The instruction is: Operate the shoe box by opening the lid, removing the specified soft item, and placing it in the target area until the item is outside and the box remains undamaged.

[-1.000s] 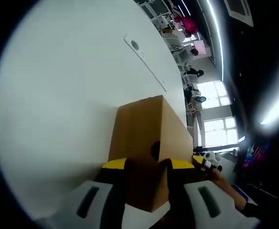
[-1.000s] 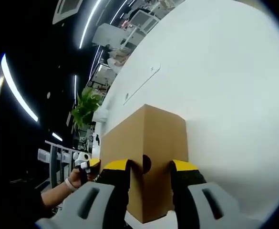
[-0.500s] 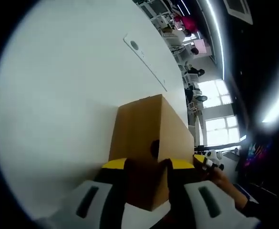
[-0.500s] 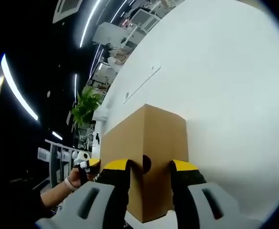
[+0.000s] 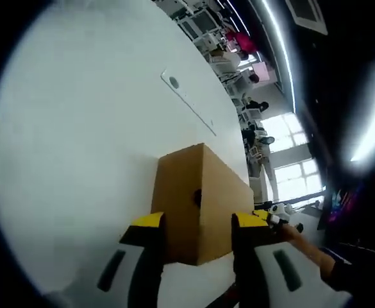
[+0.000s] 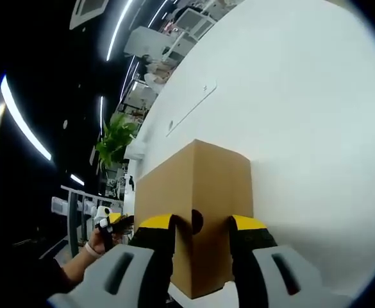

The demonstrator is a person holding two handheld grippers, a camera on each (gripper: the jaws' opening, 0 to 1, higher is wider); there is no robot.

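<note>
1. The cardboard shoe box (image 5: 197,205) is seen closed on the white table (image 5: 78,128), released by the left gripper (image 5: 197,226), its jaws now spread.
2. The box's end stays pinched by the right gripper (image 6: 199,224); the lid is not yet opened.

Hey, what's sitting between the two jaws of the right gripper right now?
In the right gripper view, the near corner of the brown shoe box, with its dark round hole, sits between the right gripper's yellow-tipped jaws.
</note>
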